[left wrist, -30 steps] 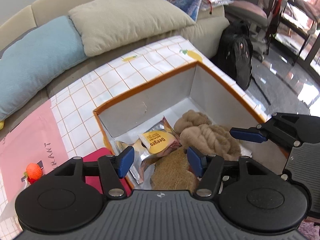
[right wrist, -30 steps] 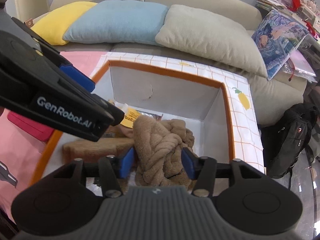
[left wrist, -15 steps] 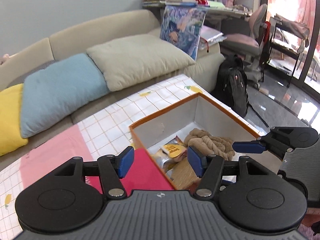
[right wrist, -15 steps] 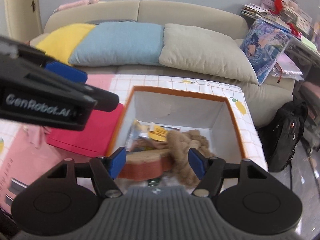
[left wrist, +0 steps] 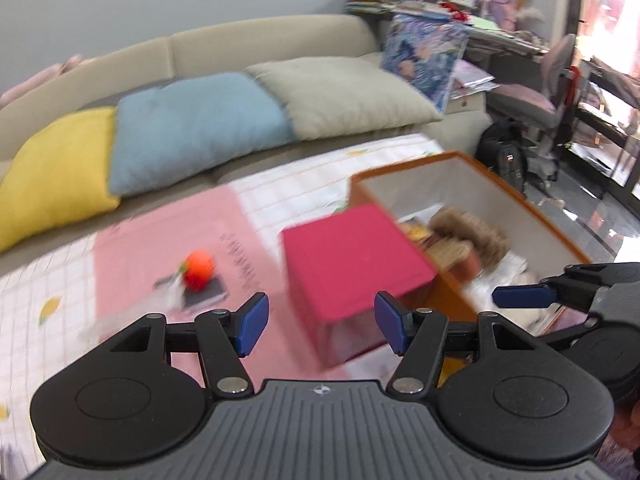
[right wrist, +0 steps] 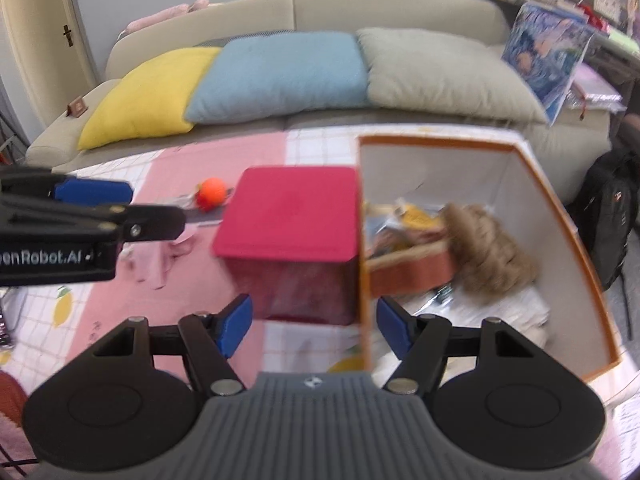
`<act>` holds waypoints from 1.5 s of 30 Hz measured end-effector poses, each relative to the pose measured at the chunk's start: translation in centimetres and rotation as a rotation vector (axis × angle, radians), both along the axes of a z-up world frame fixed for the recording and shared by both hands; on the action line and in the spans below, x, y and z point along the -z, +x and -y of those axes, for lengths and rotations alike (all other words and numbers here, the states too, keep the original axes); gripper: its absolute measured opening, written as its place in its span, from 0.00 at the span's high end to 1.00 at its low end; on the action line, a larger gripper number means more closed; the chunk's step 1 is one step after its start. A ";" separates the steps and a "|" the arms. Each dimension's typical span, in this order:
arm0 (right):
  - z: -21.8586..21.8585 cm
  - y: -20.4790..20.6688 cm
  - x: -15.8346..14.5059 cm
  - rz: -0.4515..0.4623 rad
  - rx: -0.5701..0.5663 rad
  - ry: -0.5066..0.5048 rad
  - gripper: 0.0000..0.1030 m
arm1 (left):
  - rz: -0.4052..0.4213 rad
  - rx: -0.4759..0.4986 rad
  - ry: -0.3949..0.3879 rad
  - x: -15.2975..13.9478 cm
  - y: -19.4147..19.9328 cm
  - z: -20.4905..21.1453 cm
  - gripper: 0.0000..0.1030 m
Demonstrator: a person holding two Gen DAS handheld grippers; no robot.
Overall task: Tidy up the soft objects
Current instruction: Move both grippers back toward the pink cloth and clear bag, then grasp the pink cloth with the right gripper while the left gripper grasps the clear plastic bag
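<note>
Both views are smeared by motion blur, so fine detail is hard to read. The left gripper (left wrist: 321, 324) hangs above the bench (left wrist: 60, 292) with its blue-padded fingers (left wrist: 251, 323) spread apart and nothing between them; the right gripper (right wrist: 313, 325) is likewise released, its fingers (right wrist: 233, 325) parted and straddling the near edge of the orange-rimmed storage box (right wrist: 560, 216). Inside that box lies a tan knitted bundle (right wrist: 486, 240), resting against a flat brown fibrous pad (right wrist: 412, 266) and what look like snack packets (right wrist: 416, 216), with pale crumpled material in the nearer part of the box. Just beside the box, touching its left wall, stands a magenta box (right wrist: 292, 216) with its flat top facing up. Further left on the pink and white checked cloth (left wrist: 168, 232) sits a small orange ball-like toy (left wrist: 199, 265) on a dark grey square, and a crumpled pink cloth (right wrist: 164, 256) lies near it. Behind the bench, a beige sofa (right wrist: 392, 8) carries a yellow cushion (right wrist: 148, 94), a blue cushion (right wrist: 280, 76) and a beige cushion (right wrist: 444, 72).
</note>
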State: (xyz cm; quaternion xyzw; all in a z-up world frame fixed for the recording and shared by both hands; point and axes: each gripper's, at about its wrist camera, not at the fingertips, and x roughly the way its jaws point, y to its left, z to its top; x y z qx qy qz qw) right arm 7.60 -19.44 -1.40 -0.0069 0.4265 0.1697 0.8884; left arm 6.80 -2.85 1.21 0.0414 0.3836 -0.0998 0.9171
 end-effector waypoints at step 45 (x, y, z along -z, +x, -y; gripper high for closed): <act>-23.0 10.8 7.1 -0.084 -0.329 -0.070 0.39 | -0.139 -0.384 0.015 7.5 1.5 -18.5 0.31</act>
